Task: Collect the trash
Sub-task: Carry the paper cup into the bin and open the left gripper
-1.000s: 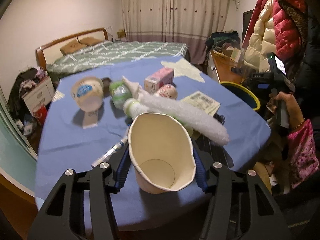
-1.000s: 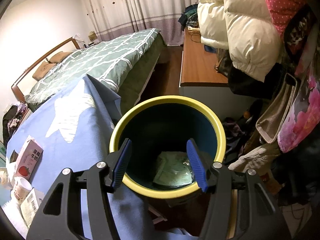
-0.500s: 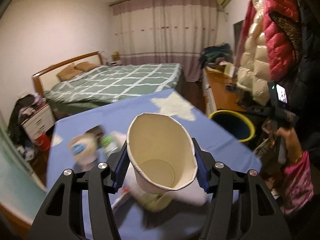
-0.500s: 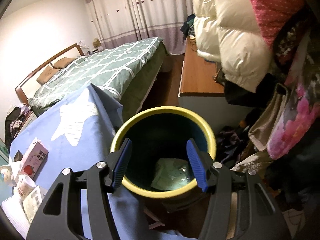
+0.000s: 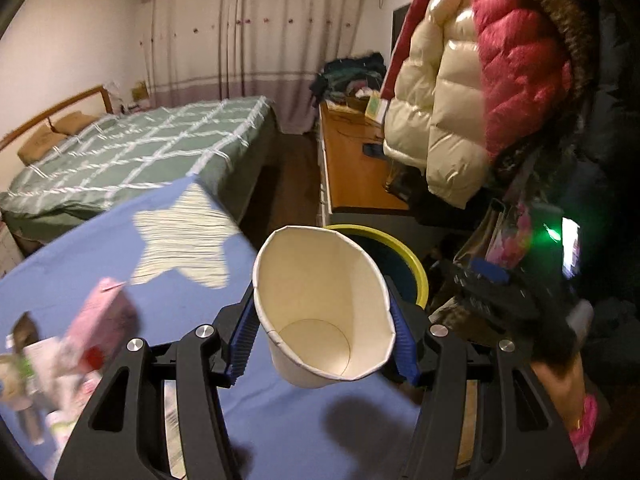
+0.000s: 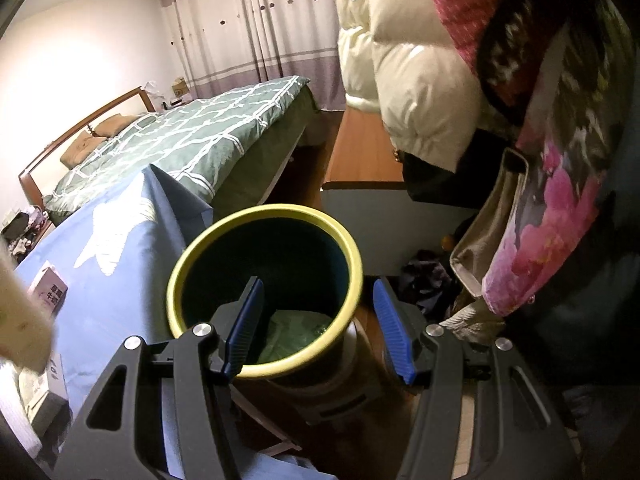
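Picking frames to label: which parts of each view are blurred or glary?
Left wrist view: pink carton and the litter beside it are motion-smeared, paper cup sharp. Right wrist view: bin fairly crisp, wall glares, pale smear at the left edge.

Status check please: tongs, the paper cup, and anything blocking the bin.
Left tongs shut on paper cup, near the bin. Right tongs open, empty, above bin. Nothing blocking.

Black claw (image 6: 318, 326) frames, ribbed blue pads (image 6: 390, 330), silver screws; pink patterned sleeve (image 5: 582, 430).
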Tool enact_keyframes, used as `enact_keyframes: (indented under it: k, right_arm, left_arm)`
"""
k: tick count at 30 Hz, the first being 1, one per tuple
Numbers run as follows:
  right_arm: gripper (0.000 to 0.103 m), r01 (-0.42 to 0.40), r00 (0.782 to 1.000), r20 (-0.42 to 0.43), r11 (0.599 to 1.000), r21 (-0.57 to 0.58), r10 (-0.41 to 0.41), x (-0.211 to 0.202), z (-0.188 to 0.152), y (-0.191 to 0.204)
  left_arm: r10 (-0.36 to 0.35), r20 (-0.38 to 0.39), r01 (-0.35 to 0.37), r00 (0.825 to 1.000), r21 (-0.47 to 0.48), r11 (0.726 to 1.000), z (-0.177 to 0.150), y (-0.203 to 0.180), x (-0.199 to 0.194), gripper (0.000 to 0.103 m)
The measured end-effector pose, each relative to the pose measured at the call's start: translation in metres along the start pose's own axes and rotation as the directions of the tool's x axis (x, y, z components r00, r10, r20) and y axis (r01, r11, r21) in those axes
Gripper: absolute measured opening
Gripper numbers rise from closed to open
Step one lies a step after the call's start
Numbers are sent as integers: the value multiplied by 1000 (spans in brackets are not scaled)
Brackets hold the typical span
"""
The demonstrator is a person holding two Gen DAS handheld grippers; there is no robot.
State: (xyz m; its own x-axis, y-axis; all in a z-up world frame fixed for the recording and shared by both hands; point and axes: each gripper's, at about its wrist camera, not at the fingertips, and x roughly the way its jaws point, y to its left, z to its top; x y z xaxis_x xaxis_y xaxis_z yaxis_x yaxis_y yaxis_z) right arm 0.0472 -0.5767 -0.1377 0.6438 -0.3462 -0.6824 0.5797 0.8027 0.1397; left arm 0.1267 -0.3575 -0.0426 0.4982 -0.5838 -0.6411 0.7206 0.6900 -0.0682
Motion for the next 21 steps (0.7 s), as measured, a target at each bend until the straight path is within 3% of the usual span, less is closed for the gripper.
enact_keyframes:
  k: [7, 12, 16, 21]
  right_arm:
    - [55, 13, 1000, -16, 1000, 23, -13, 9, -3, -21]
    - [55, 23, 999, -33, 999, 33, -22, 17, -5, -32]
    - [55, 23, 999, -47, 999, 31, -21, 22, -5, -32]
    - [55, 15, 999, -53, 1000, 26, -14, 24, -6, -29]
  left_arm:
    - [25, -75, -24, 997, 9, 1000, 18, -29, 94, 65]
    - [41, -98, -41, 994, 2, 999, 23, -34, 131, 70]
    - [41, -88, -42, 995, -18, 999, 25, -30, 132, 85]
    - [20, -75, -24, 997, -40, 999, 28, -25, 112, 89]
